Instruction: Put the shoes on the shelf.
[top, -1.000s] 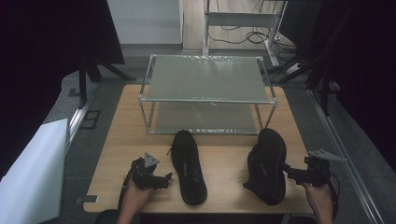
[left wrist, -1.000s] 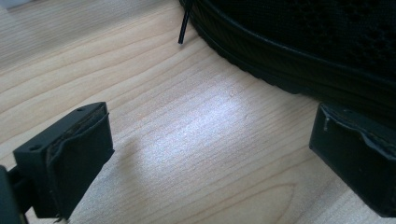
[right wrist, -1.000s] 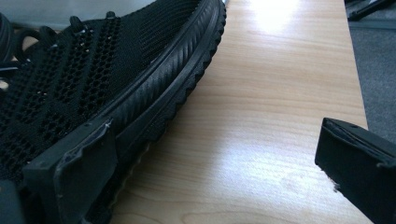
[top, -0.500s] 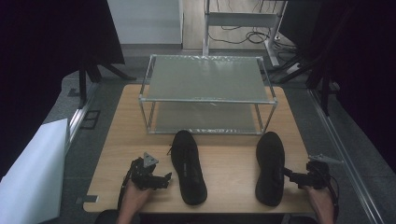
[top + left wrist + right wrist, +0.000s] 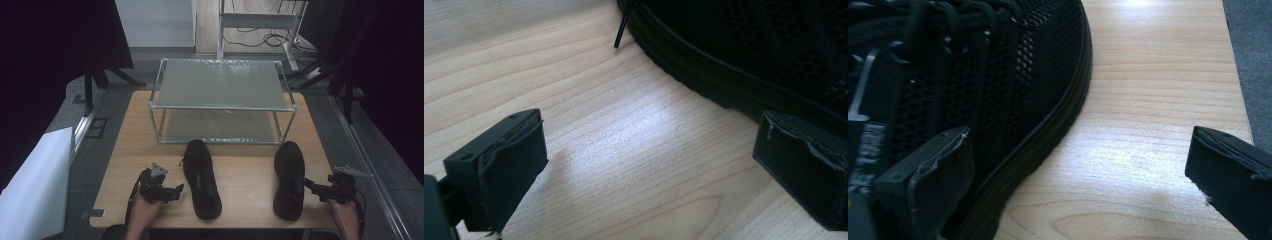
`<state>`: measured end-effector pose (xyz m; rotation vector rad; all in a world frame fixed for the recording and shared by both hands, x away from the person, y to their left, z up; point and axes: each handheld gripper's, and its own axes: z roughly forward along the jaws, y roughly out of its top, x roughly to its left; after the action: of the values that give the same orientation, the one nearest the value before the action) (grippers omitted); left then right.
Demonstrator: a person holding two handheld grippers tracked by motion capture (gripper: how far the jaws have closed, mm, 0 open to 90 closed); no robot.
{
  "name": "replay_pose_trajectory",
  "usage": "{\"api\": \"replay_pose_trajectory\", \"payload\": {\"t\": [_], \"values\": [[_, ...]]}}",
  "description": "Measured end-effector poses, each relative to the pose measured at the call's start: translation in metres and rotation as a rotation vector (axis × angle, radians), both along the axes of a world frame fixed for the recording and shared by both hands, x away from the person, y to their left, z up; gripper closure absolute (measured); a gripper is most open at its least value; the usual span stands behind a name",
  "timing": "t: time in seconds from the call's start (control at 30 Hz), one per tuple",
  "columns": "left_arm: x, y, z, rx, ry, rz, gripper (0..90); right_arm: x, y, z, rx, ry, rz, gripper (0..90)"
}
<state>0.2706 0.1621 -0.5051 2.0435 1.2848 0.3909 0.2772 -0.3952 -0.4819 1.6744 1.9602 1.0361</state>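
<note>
Two black shoes (image 5: 201, 178) (image 5: 289, 179) lengthwise on table (image 5: 250, 170), toes seemingly toward rack (image 5: 222, 100), both grippers' (image 5: 176, 189) (image 5: 311, 185) fingers spread, empty.

Left gripper (image 5: 176, 188) sits low at lower left of the high view, jaws spread wide, nothing between them, left hand (image 5: 142, 212) behind it. Right gripper (image 5: 309, 184) at lower right, jaws also wide apart, right hand (image 5: 346, 216) at the frame's bottom edge.

We note two black mesh lace-up shoes (image 5: 201, 177) (image 5: 289, 177) on the pale wood-grain table (image 5: 245, 175). Behind the shoes stands the silver-framed rack with grey shelves (image 5: 220, 85).
</note>
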Motion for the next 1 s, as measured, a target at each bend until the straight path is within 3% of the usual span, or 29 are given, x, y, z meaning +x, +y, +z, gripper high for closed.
{"api": "replay_pose_trajectory", "payload": {"t": [0.27, 0.33, 0.4, 0.53, 0.63, 0.83, 1.0], "values": [[-0.008, -0.002, 0.008, -0.027, -0.029, 0.006, 1.6, -0.008, 0.002, 0.007, 0.024, -0.018, 0.028, 0.0], [-0.014, -0.004, 0.011, -0.061, -0.041, 0.017, 2.4, -0.013, 0.001, 0.011, 0.018, -0.034, 0.047, 0.0], [-0.017, -0.005, 0.013, -0.067, -0.046, 0.016, 2.7, -0.016, 0.001, 0.013, 0.024, -0.043, 0.05, 0.0], [-0.022, -0.015, 0.02, -0.077, -0.056, -0.003, 3.0, -0.025, 0.002, 0.019, 0.097, -0.067, 0.071, 0.0], [-0.022, -0.019, 0.024, -0.086, -0.057, -0.006, 3.3, -0.027, 0.004, 0.02, 0.114, -0.068, 0.077, 0.0], [-0.015, -0.03, 0.034, -0.123, -0.058, -0.017, 3.7, -0.019, 0.018, 0.019, 0.136, -0.049, 0.082, 0.0], [-0.009, -0.047, 0.038, -0.155, -0.047, -0.036, 3.5, -0.006, 0.036, 0.012, 0.091, -0.027, 0.099, 0.0]]}}
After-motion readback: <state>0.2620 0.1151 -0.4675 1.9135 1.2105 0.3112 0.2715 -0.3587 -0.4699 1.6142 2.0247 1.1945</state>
